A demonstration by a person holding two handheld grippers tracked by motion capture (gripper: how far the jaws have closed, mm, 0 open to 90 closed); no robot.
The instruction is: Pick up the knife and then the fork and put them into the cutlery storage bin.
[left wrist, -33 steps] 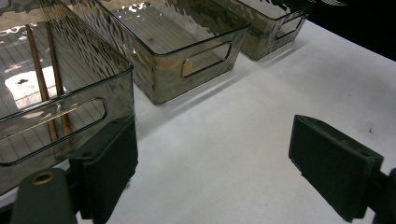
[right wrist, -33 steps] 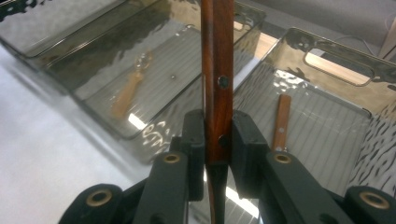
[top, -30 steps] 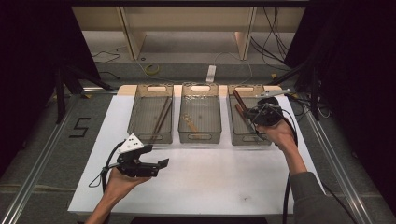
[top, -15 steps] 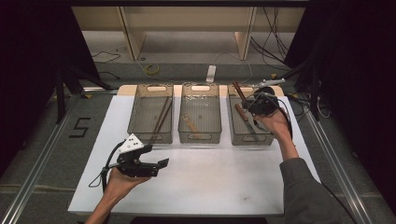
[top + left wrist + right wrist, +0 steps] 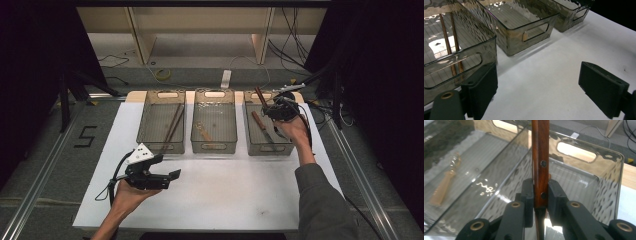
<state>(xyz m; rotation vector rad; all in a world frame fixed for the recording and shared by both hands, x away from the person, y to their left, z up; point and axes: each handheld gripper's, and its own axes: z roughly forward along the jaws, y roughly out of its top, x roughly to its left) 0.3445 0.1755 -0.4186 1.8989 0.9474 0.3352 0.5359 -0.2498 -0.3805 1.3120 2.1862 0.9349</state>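
Since the earlier frames, right gripper (image 5: 276, 107) has carried the knife (image 5: 260, 96) further toward the far end of the right bin (image 5: 270, 148) and slightly lower; left gripper (image 5: 167, 176) unmoved. High view: right gripper above the right bin, wooden handle sticking out past the fingertips toward the bin's far wall; a second knife (image 5: 262, 126) lies on the bin floor just nearer than the fingers. Left gripper rests near the table (image 5: 240, 190) front, nothing between its tips. Left gripper view: pads (image 5: 602, 87) stand wide apart over bare table, released, with the left bin (image 5: 456, 53) and its chopsticks (image 5: 447, 42) just beyond the left pad. Right gripper view: pads (image 5: 555, 195) clamped on the flat sides of the riveted handle (image 5: 540, 157), one rivet between them, one just above. Judgement: rigid, fairly light, smooth varnished wood may slip; blade end heavier, so it may pivot in the pinch. Best hold is across the handle flats near the rivets, as now
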